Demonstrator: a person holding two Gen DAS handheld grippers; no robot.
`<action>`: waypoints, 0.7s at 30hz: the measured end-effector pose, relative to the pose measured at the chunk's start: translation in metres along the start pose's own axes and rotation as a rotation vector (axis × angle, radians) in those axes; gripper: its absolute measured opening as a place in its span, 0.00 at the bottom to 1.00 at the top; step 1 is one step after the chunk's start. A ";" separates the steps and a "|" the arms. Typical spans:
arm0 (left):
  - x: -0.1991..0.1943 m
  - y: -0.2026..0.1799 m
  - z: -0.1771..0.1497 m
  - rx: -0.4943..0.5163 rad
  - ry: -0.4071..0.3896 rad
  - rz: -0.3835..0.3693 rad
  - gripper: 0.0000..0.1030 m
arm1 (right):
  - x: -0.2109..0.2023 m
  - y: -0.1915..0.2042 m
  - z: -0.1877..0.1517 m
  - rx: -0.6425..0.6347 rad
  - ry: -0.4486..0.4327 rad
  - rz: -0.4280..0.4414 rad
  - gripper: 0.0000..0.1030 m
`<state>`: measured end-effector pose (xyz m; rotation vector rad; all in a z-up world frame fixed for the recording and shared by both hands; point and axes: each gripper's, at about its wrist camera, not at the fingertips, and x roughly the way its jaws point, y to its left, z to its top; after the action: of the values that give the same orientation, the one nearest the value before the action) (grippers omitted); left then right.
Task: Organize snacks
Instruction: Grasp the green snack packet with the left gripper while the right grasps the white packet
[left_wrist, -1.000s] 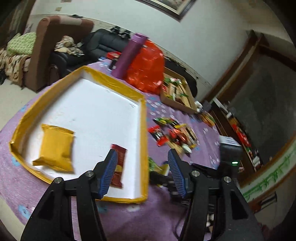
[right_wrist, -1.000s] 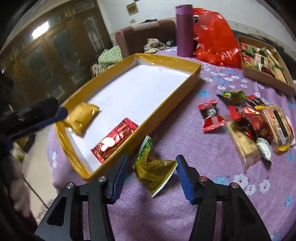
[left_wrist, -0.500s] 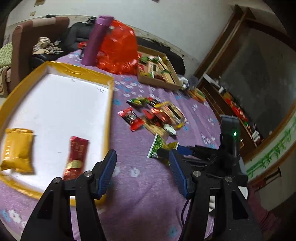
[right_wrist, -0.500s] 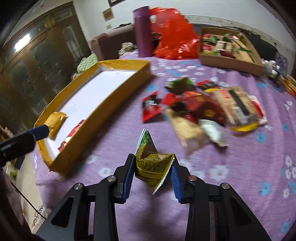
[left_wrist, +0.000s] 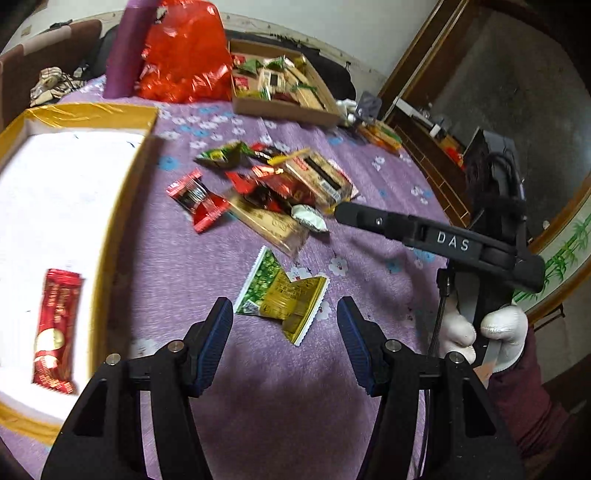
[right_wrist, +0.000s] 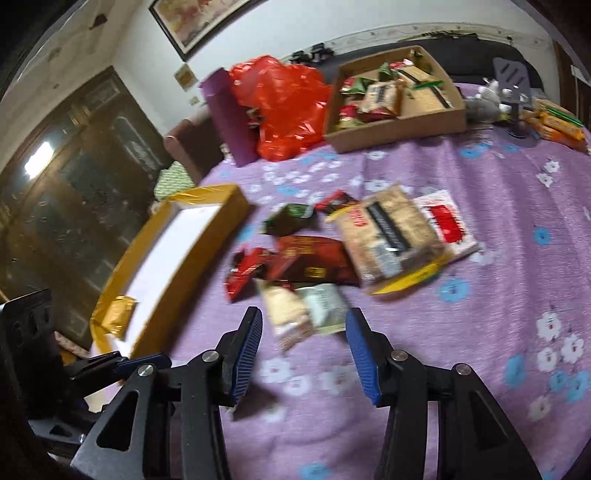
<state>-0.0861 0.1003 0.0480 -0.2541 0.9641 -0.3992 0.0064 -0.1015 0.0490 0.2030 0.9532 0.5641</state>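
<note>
A green-gold snack packet (left_wrist: 284, 295) lies on the purple cloth just ahead of my open, empty left gripper (left_wrist: 284, 332). A pile of loose snacks (left_wrist: 273, 184) lies beyond it and also shows in the right wrist view (right_wrist: 351, 243). My right gripper (right_wrist: 303, 339) is open and empty, just short of the pile; it reaches in from the right in the left wrist view (left_wrist: 424, 232). The yellow-rimmed white tray (left_wrist: 110, 229) at the left holds a red packet (left_wrist: 55, 325); a gold packet (right_wrist: 118, 317) shows in it in the right wrist view.
A cardboard box of snacks (right_wrist: 399, 99), a red plastic bag (right_wrist: 284, 103) and a purple bottle (right_wrist: 229, 114) stand at the table's far side. Orange packets (right_wrist: 557, 125) lie at the far right edge. Sofas and a wooden cabinet stand beyond.
My right gripper has let go of the green-gold packet, opened and swung toward the pile. My left gripper has moved right, from over the tray to the dropped packet.
</note>
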 end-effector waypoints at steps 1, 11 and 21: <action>0.005 0.000 0.001 -0.003 0.010 0.002 0.56 | 0.003 -0.001 0.001 -0.004 0.001 -0.010 0.48; 0.049 -0.022 0.005 0.088 0.047 0.100 0.69 | 0.046 0.006 0.012 -0.007 0.065 -0.066 0.48; 0.051 -0.027 0.005 0.144 0.005 0.085 0.40 | 0.046 0.011 -0.008 -0.130 0.042 -0.158 0.25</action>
<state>-0.0616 0.0542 0.0231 -0.0816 0.9428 -0.3896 0.0165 -0.0681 0.0164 -0.0005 0.9608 0.4840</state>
